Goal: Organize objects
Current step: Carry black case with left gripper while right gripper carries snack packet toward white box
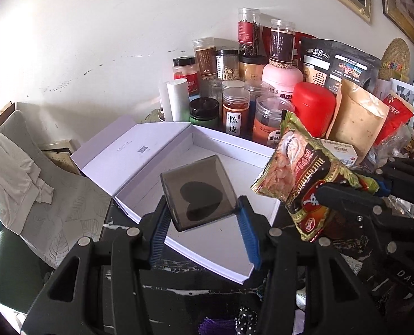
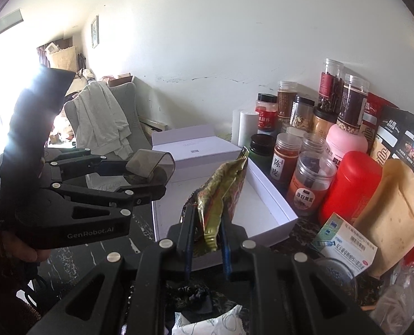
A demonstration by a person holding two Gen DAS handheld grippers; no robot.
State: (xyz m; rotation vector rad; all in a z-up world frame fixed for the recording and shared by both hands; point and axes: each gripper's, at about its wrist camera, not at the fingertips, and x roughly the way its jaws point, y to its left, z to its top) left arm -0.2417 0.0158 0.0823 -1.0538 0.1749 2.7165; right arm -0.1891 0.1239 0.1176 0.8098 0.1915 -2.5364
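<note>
My left gripper [image 1: 204,209] is shut on a smoky translucent square case [image 1: 198,192] with a dark heart shape inside, held above the open white box [image 1: 232,148]. In the right wrist view the same left gripper [image 2: 151,178] comes in from the left with the smoky case [image 2: 151,166] over the box's left side. My right gripper [image 2: 207,223] is shut on a green and red snack packet [image 2: 220,192], which stands upright over the white box [image 2: 265,198]. In the left wrist view the snack packet [image 1: 301,173] hangs at the right, pinched by the right gripper [image 1: 346,192].
Behind the box crowd several jars [image 1: 234,111], a red canister [image 1: 313,109], a pink bottle [image 1: 282,78] and pouches [image 1: 354,120]. A medicine carton [image 2: 349,248] lies at the right. The box lid [image 1: 128,150] lies open to the left. A chair with cloth [image 2: 100,120] stands beyond the dark marble counter [image 2: 75,254].
</note>
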